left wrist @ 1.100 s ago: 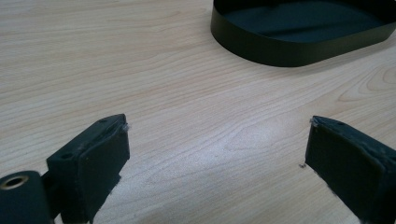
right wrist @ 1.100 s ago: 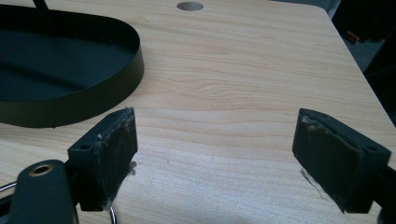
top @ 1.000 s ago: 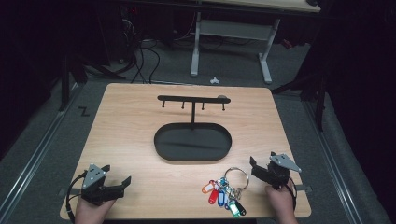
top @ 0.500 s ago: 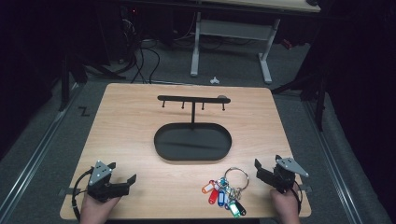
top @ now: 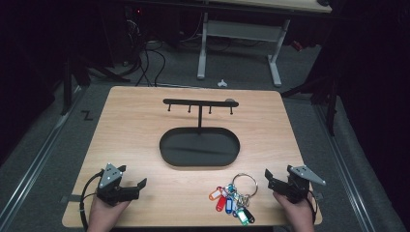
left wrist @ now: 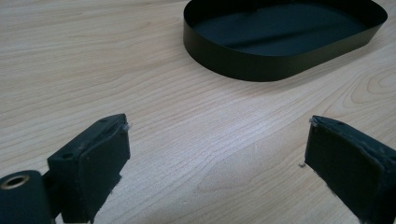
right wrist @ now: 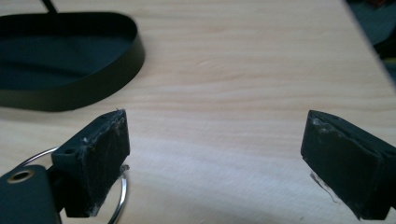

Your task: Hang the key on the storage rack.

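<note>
A black rack (top: 199, 103) with a crossbar of small hooks stands in an oval black tray (top: 169, 154) at mid-table. A steel key ring (top: 244, 180) carrying several coloured tags (top: 227, 199) lies flat near the front edge. My left gripper (top: 131, 181) rests at the front left, open and holding nothing. My right gripper (top: 269, 180) rests at the front right, just right of the ring, and is also open. In the left gripper view the left gripper (left wrist: 218, 123) faces the tray wall (left wrist: 261, 65) over bare wood. In the right gripper view the ring (right wrist: 122, 198) curves by the left jaw of my right gripper (right wrist: 217, 116).
The wooden table (top: 130, 125) has bare room on both sides of the tray. Beyond its far edge stand a white desk frame (top: 239, 43), cables on the dark floor and a small white object (top: 222, 83). In the right gripper view the tray wall (right wrist: 93, 88) lies at upper left.
Both hands have drifted slightly: the left gripper a little to the right, the right gripper a little right and toward the front edge. Both stay open. The keys have not moved.
</note>
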### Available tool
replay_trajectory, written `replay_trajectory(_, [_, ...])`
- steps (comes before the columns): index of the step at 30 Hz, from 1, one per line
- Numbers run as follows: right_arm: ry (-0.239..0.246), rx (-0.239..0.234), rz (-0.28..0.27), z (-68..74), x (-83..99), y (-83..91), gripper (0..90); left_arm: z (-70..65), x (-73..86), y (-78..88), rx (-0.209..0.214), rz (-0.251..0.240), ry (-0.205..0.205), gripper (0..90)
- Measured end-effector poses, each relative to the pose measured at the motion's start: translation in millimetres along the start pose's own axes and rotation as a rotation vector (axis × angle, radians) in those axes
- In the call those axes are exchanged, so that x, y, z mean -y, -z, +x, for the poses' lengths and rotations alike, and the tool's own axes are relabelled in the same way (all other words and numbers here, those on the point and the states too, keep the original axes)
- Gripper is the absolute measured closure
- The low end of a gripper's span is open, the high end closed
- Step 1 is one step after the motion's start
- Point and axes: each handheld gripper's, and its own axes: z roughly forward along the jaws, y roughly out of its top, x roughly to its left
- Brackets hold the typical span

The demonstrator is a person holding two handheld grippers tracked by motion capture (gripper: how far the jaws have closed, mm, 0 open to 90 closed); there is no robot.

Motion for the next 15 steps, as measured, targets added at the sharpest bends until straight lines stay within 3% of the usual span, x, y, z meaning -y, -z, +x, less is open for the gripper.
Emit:
replay_trajectory(1, [0.0,0.0,0.0,0.0,0.0,0.0,8.4,-0.3,-0.1,-0.5,0.003,0.001,-0.002,7.3])
replay_trajectory(2, [0.02,-0.063,0.022,0.1,-2.9,0.4,8.4,-0.7,-0.2,-1.4,0.011,0.0,-0.001,7.3])
replay_trajectory(3, [0.037,-0.09,0.03,1.0,-5.0,1.1,8.5,-0.3,-0.3,-1.5,0.008,0.0,-0.003,7.3])
replay_trajectory(8, [0.094,-0.131,0.07,7.8,-16.5,0.4,11.2,-0.4,0.5,-1.6,0.021,0.001,0.006,7.3])
replay_trajectory(9, [0.149,-0.149,0.103,13.1,-21.8,-1.6,15.7,-0.6,0.7,-1.0,0.023,0.001,0.006,7.3])
replay_trajectory(15, [0.282,-0.167,0.257,26.8,-37.1,-12.7,22.6,-0.2,0.2,2.4,0.022,-0.012,0.012,7.5])
